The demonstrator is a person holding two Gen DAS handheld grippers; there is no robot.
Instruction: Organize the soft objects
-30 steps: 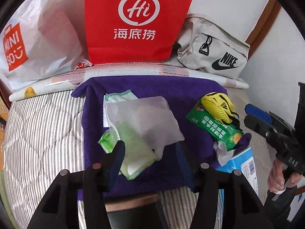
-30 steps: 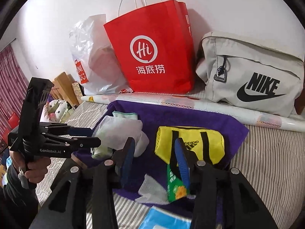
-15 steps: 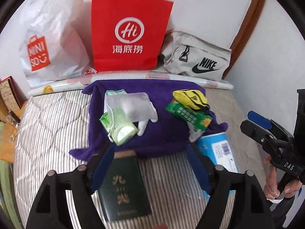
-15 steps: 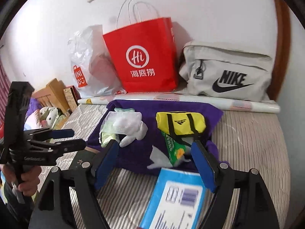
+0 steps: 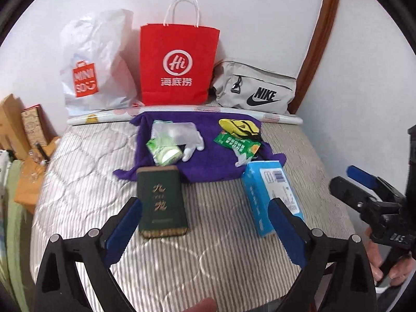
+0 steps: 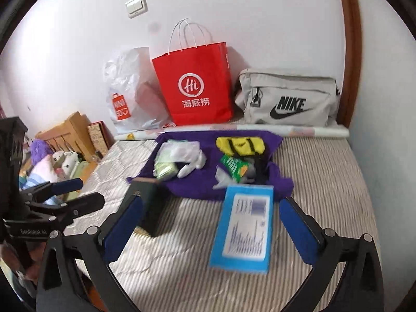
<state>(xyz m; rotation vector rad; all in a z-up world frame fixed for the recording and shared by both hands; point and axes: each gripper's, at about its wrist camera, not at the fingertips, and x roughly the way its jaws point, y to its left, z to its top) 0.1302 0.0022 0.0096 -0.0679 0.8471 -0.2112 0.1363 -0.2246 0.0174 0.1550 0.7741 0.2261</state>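
Both tools have just been opening and now stand spread wide with nothing between the pads: the left gripper (image 5: 205, 218) over the dark green box (image 5: 161, 200), the right gripper (image 6: 210, 218) over the blue box (image 6: 244, 223). Farther off lies the purple towel (image 5: 208, 163) (white glove (image 5: 191, 140) left, yellow pouch (image 5: 239, 127) right).

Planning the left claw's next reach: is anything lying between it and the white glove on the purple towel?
Yes. The dark green box lies on the mattress directly between the open left claw and the white glove.
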